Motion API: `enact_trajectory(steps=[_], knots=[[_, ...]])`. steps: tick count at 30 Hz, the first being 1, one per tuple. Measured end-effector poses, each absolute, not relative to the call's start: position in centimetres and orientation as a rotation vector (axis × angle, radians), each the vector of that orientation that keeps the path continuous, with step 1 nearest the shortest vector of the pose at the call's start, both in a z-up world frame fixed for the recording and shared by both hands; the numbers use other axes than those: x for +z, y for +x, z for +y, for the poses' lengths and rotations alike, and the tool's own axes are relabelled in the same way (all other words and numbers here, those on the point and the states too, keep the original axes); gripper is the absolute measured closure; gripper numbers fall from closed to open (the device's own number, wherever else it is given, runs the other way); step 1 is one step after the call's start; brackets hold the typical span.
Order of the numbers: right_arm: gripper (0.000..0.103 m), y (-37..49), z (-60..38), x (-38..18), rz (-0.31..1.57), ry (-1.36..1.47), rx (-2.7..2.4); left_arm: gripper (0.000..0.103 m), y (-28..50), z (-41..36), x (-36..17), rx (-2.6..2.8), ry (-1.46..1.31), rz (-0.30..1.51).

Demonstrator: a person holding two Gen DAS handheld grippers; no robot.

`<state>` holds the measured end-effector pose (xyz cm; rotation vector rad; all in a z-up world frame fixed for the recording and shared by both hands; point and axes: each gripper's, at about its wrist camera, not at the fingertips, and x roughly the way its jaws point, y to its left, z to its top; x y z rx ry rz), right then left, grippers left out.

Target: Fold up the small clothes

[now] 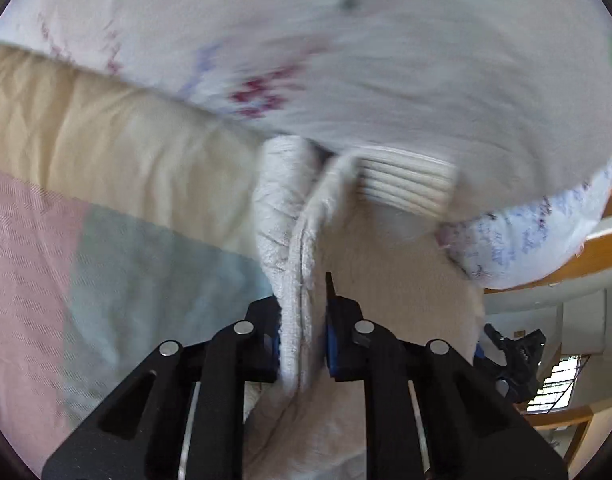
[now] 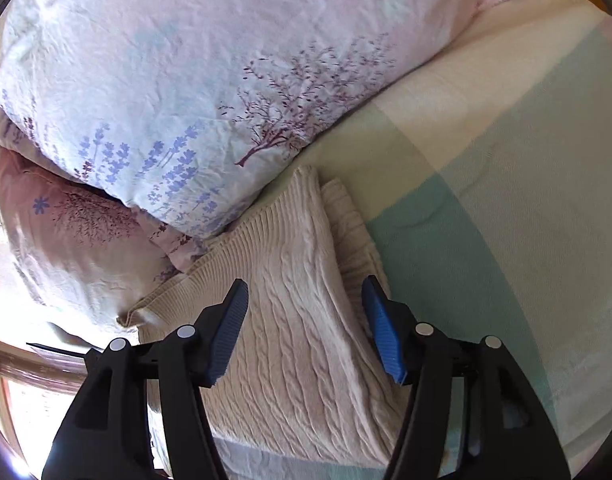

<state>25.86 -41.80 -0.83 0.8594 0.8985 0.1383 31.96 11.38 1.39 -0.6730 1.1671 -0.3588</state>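
A cream cable-knit sweater [image 2: 298, 304] lies folded lengthwise on the bed, its ribbed hem toward the pillows. My right gripper [image 2: 304, 300] is open just above it, blue pads either side of the knit, holding nothing. My left gripper [image 1: 302, 332] is shut on a thick bunched fold of the same cream sweater [image 1: 294, 240], lifted off the bed; a ribbed cuff or hem [image 1: 406, 184] hangs beyond it. The right gripper's black body [image 1: 518, 356] shows at the right edge of the left wrist view.
A floral white pillow [image 2: 194, 80] and a mauve one [image 2: 78, 240] lie right behind the sweater. The bedsheet [image 2: 506, 200] has cream, teal and pink blocks. A wooden bed frame [image 1: 586, 256] and a window [image 1: 554, 384] are to the right.
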Motion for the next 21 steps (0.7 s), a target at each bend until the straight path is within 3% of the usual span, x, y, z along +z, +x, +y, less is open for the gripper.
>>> enact_trajectory(steps=[6, 9, 10, 12, 13, 14, 15, 16, 17, 21], knots=[[0.042, 21.9, -45.4, -0.6, 0.858, 0.857, 0.079, 0.090, 31.4, -0.8, 9.5, -0.665, -0.648, 1.060], [0.042, 21.3, -47.0, -0.8, 0.841, 0.882, 0.046, 0.087, 32.3, -10.5, 9.9, -0.811, -0.674, 1.049], [0.042, 21.2, -47.6, -0.7, 0.833, 0.889, 0.039, 0.083, 32.6, -13.3, 9.5, -0.851, -0.674, 1.059], [0.042, 21.3, -48.4, -0.7, 0.835, 0.885, 0.032, 0.063, 33.1, -17.9, 8.0, -0.958, -0.703, 1.133], [0.040, 21.4, -49.0, -0.6, 0.844, 0.895, 0.037, 0.063, 33.2, -18.7, 7.3, -0.978, -0.742, 1.167], [0.036, 21.4, -49.2, -0.5, 0.848, 0.907, 0.044, 0.054, 33.1, -18.5, 7.0, -0.993, -0.769, 1.167], [0.021, 21.2, -49.7, -0.3, 0.847, 0.919, 0.062, 0.036, 32.9, -17.4, 7.1, -0.978, -0.756, 1.134], [0.007, 21.1, -50.2, -0.1, 0.846, 0.921, 0.077, 0.027, 32.7, -15.9, 7.2, -0.920, -0.720, 1.088], [0.004, 21.3, -50.2, 0.0, 0.854, 0.919, 0.087, 0.021, 32.5, -14.5, 7.2, -0.867, -0.685, 1.053], [0.004, 23.7, -49.7, -1.3, 0.963, 0.961, 0.205, 0.019, 32.3, -9.2, 3.8, -0.644, -0.532, 1.119]])
